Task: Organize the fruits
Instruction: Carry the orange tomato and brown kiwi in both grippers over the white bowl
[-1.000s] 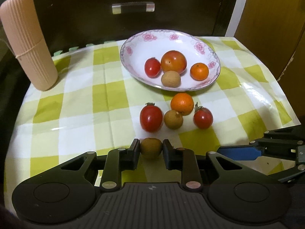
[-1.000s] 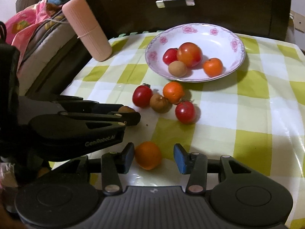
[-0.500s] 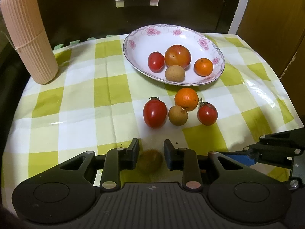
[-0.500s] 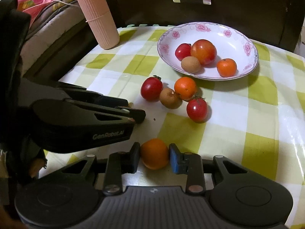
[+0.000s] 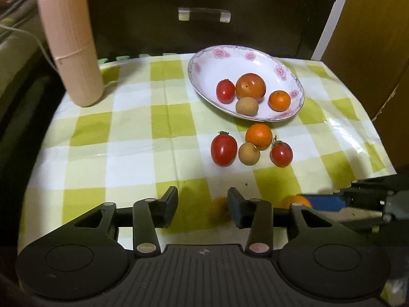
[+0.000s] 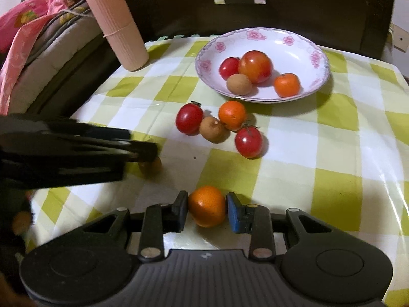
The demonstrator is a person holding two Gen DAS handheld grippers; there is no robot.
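Note:
A white floral plate (image 5: 294, 76) (image 6: 317, 51) holds two tomatoes, a brown longan and a small orange. Before it lie two tomatoes, an orange (image 5: 258, 136) and a longan (image 5: 249, 153). My left gripper (image 5: 202, 203) is open and empty; a blurred brown fruit (image 5: 219, 208) (image 6: 150, 165) lies on the cloth by its right finger. My right gripper (image 6: 207, 209) is shut on an orange (image 6: 207, 206) near the table's front edge; it also shows in the left wrist view (image 5: 296, 201).
A ribbed pink cylinder (image 5: 70, 41) (image 6: 117, 25) stands at the back left. A dark cabinet with a drawer handle (image 5: 204, 14) is behind the table. Bedding (image 6: 30, 38) lies to the left. The checked cloth (image 5: 127, 138) covers the table.
My left gripper has opened and let go of the brown fruit, which now lies on the cloth, and moved left. My right gripper has closed on the orange.

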